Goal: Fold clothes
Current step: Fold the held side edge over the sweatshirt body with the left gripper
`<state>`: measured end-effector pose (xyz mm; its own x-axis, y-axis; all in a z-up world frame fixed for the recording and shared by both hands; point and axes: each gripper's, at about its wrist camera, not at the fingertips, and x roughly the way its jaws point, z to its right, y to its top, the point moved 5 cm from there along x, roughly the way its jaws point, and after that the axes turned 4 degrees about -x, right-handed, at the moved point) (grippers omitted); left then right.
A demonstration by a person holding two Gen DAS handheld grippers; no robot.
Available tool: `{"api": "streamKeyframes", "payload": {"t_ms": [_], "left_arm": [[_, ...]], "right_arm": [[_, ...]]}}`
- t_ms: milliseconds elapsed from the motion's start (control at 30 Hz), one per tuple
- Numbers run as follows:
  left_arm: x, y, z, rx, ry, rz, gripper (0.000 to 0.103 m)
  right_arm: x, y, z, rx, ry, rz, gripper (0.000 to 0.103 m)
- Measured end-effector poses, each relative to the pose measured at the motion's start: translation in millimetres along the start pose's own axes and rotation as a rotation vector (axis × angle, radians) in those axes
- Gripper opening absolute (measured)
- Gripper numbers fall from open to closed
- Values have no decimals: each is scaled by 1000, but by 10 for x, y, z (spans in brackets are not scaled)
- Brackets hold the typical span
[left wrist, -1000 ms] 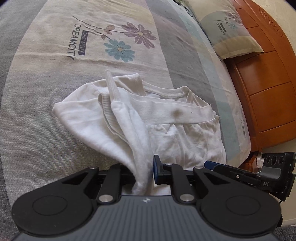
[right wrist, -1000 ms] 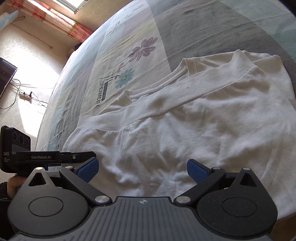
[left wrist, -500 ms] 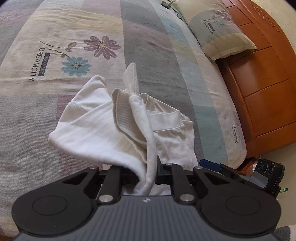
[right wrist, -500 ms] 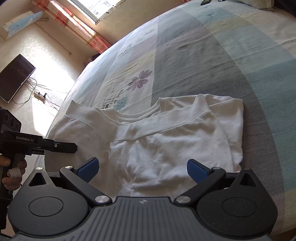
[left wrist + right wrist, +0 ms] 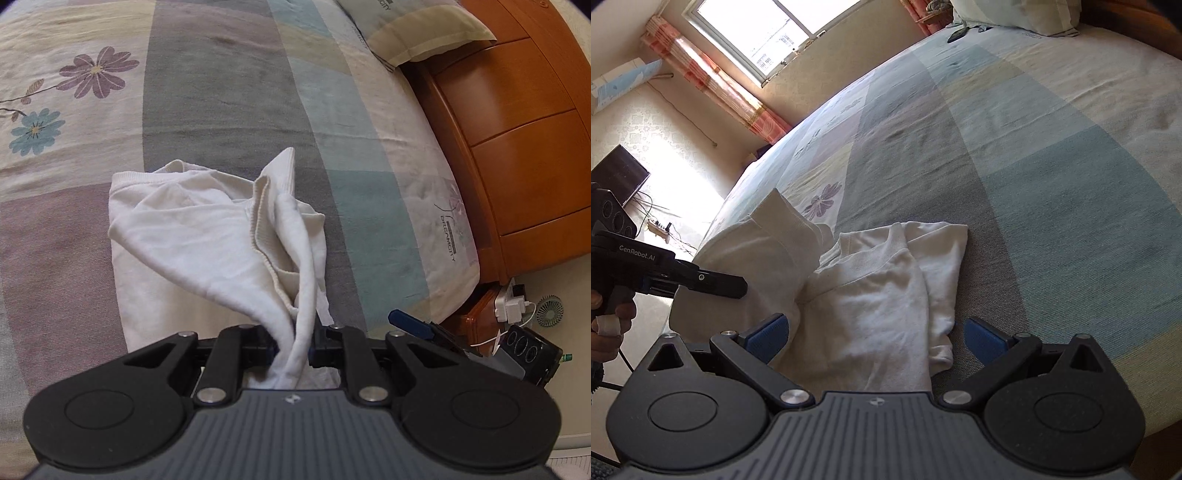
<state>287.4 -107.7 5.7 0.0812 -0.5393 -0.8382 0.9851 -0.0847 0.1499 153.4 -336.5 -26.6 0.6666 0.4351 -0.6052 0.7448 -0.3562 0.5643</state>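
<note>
Left wrist view looks steeply down, close, toward the headboard [image 5: 517, 122]; right wrist faces the window [image 5: 753, 33]; both share the white shirt [image 5: 192, 236].

One white shirt [image 5: 207, 236] at 6 o'clock on one bed [image 5: 229, 92], two grippers, one pillow [image 5: 417, 29] at 1 o'clock.

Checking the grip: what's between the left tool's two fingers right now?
A bunched fold of the white shirt, pinched in the left tool; it trails from there onto the bedspread. Shows in the left wrist view.

Bare bedspread [image 5: 1052, 192] beyond the white shirt [image 5: 871, 306]; wooden headboard [image 5: 517, 155] and pillow [image 5: 417, 29] alongside.
</note>
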Motion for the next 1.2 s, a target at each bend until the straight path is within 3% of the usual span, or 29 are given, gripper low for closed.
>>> {"api": "streamKeyframes", "payload": {"t_ms": [467, 567, 667, 733, 767, 1033, 1200], "left_arm": [[806, 44, 127, -31, 43, -104, 14], [921, 49, 96, -55, 43, -117, 19], [1016, 59, 92, -79, -3, -120, 43], [1030, 68, 124, -91, -52, -121, 66], [1020, 67, 141, -93, -65, -119, 70], [668, 16, 158, -145, -183, -75, 75], [452, 30, -103, -222, -179, -14, 76]], "right_arm": [[-251, -154, 458, 115, -79, 35, 103], [-217, -147, 481, 118, -76, 30, 103], [-170, -139, 476, 113, -65, 21, 103], [-131, -137, 470, 111, -60, 14, 103], [-112, -136, 467, 110, -58, 10, 103], [-57, -118, 475, 109, -49, 5, 103], [-40, -126, 531, 120, -54, -3, 103]]}}
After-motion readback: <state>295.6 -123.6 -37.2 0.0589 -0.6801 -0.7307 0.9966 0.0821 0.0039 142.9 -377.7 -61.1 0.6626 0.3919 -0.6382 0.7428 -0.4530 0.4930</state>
